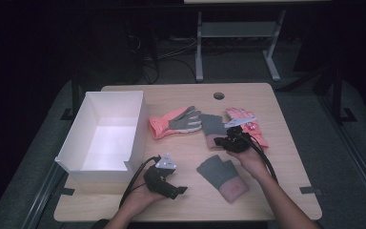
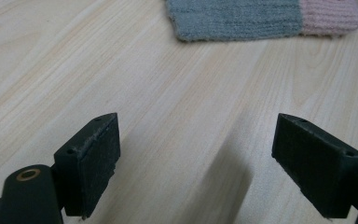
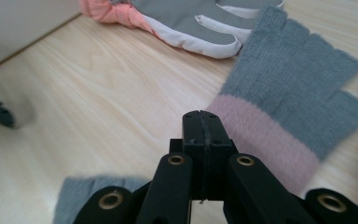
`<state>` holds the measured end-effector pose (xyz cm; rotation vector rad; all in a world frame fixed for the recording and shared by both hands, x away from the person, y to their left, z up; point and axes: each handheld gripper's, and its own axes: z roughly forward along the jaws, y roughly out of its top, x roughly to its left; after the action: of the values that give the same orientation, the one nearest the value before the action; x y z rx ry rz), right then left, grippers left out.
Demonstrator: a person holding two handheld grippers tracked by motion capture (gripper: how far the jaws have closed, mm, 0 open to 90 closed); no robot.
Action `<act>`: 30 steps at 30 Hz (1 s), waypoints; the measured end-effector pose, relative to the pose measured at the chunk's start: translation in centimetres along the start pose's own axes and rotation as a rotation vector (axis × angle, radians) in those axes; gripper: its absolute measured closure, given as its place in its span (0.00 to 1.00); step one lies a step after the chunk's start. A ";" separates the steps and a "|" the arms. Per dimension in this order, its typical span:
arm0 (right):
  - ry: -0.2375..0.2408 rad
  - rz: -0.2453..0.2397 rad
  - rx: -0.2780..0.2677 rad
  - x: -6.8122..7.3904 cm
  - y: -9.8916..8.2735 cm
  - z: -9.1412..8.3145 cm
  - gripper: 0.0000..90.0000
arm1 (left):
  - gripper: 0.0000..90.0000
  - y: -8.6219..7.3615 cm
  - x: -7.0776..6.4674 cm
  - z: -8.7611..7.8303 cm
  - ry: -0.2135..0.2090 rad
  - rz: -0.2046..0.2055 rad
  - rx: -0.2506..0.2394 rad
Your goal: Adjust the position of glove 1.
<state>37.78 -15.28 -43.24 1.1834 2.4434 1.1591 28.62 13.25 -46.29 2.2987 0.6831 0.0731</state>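
Sorting gloves into the box (image 1: 106,125), by the look of it; four on the worktop (image 1: 181,150).

Right gripper (image 1: 229,141) jaws pressed flat together, nothing between them, sitting right at the pink cuff of the far grey mitt (image 3: 289,93); the right gripper view has the cuff just beside the tips, not in them. Left gripper (image 1: 180,190) jaws wide apart, empty, low over bare wood near the front edge; the near grey mitt (image 2: 256,17) lies just ahead of it, well clear of the pads.

Near mitt between my two hands; far mitt mid-worktop, its finger end touching or overlapping the pink-and-grey ski glove (image 1: 176,123); second pink glove (image 1: 248,125) to its right, half under my right gripper cable.

Step as I read it: take the far mitt by the cuff. To do it well: I'd open the right jaws first, come down over the cuff edge, one pad under the knit if possible; bite only the mitt, since the ski glove's fingers lie against it and could drag along; lift straight up before heading for the box. Knit is floppy, so grip deep, not at the fringe.
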 end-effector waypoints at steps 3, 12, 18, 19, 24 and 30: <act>-0.005 0.005 0.011 -0.2 0.8 1.7 1.00 | 0.17 -0.1 0.1 -0.1 0.003 0.008 0.010; 0.003 -0.006 0.071 0.2 0.6 4.0 1.00 | 0.17 0.0 0.2 0.0 0.000 -0.005 0.007; -0.033 -0.004 0.090 -0.7 0.1 3.3 1.00 | 0.17 -0.1 0.0 -0.1 0.005 -0.006 -0.001; -0.041 0.001 0.091 -1.0 0.0 3.0 1.00 | 0.17 -0.1 0.0 -0.1 0.004 -0.009 -0.001; -0.065 0.022 0.099 -2.1 -0.3 2.3 0.98 | 0.17 -0.1 0.2 -0.1 0.002 -0.001 0.008; -0.082 0.033 0.084 -3.0 0.7 1.0 0.90 | 0.17 0.0 0.3 -0.2 0.005 0.001 0.020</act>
<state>40.64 -16.66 -43.86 1.2730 2.4417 1.0044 28.78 13.55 -46.16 2.3187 0.6879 0.0734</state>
